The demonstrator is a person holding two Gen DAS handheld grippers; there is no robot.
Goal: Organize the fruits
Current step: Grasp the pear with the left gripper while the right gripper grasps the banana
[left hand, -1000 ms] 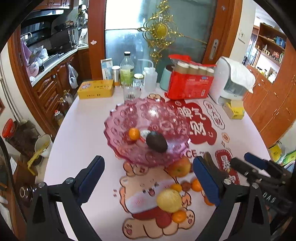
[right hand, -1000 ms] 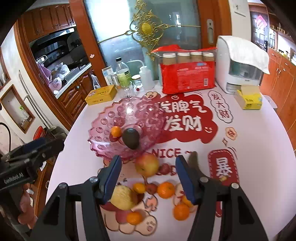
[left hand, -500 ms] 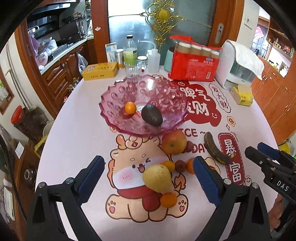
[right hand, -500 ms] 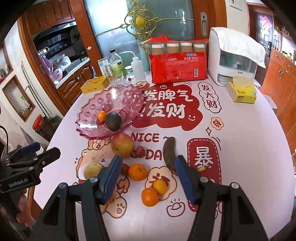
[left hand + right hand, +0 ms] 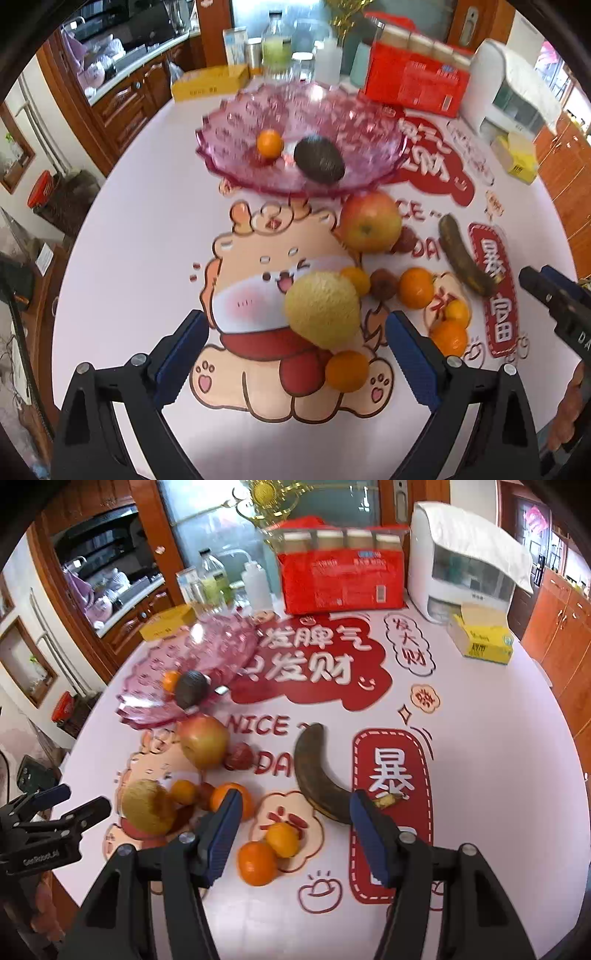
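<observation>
L gripper: jaws spread wide, nothing pinched; angled down over table, pads apart w/ yellow pear between them in view but untouched.
R gripper: jaws spread, nothing held; hangs over two small oranges, blue pads apart.
Yellow pear: on cartoon print of the mat, just ahead of L pads; small orange touching its near side, red fruit partly hidden beneath.
Orange pair: touching each other, between R pads in view, on table.
Banana: dark brown, lying curved just ahead of R gripper's right pad, stem end nearest the pad.
Apple: red-yellow, by near rim of bowl; small dark-red fruit just beside it.
More fruit: orange and a brownish small fruit between pear and banana.
Pink glass bowl: beyond the loose fruit; holds avocado and one small orange.
Table: round, pale mat w/ red lettering.
Far edge: red multipack of bottles, white appliance w/ cloth on top, yellow tissue pack, yellow box, bottles and jars – well apart from fruit.
Blocking: pear + oranges crowd close together; apple near bowl rim.
</observation>
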